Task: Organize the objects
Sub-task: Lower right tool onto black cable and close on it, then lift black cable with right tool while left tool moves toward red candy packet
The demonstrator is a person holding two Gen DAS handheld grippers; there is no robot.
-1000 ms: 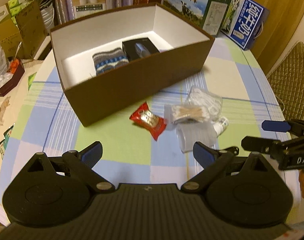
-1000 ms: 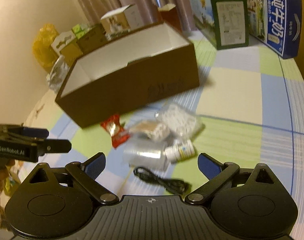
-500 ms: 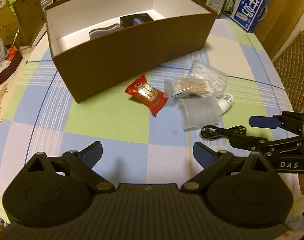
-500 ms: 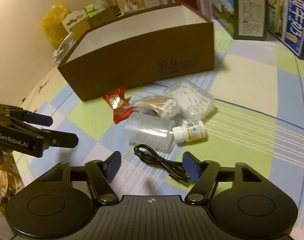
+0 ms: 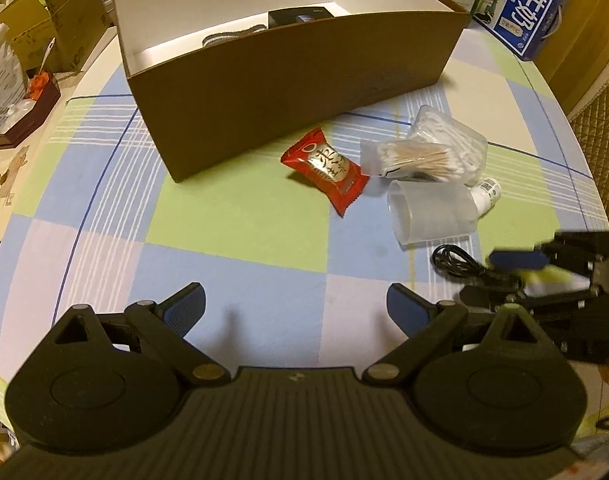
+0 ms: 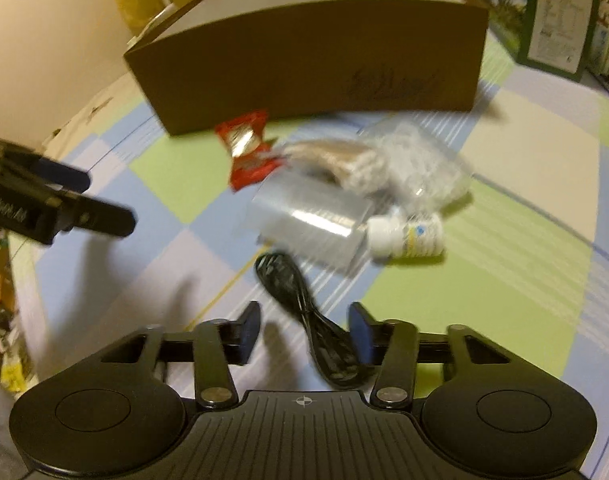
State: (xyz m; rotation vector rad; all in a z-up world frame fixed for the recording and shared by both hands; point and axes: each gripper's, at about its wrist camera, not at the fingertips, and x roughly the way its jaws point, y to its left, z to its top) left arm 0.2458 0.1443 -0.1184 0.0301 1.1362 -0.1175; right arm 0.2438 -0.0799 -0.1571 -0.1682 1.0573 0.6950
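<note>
A brown box (image 5: 296, 92) with a white inside stands at the back and holds a striped cloth (image 5: 232, 36) and a black item (image 5: 298, 18). In front of it lie a red snack packet (image 5: 324, 168), a bag of cotton swabs (image 5: 428, 156), a frosted cup (image 5: 432, 212) on its side, a small white bottle (image 6: 408, 236) and a black cable (image 6: 304, 304). My right gripper (image 6: 304, 332) is low over the cable, its jaws narrowed with a gap left and the cable between them. My left gripper (image 5: 296, 304) is open and holds nothing.
Blue and green milk cartons (image 5: 532, 8) stand behind the box on the right. Cardboard boxes and a small tray (image 5: 24, 116) crowd the left side. The checked tablecloth (image 5: 224, 216) covers the table; a quilted chair back (image 5: 608, 128) is at the right edge.
My right gripper has come down onto the black cable and its jaws have narrowed around it. My left gripper moved in lower toward the table and stayed open.
</note>
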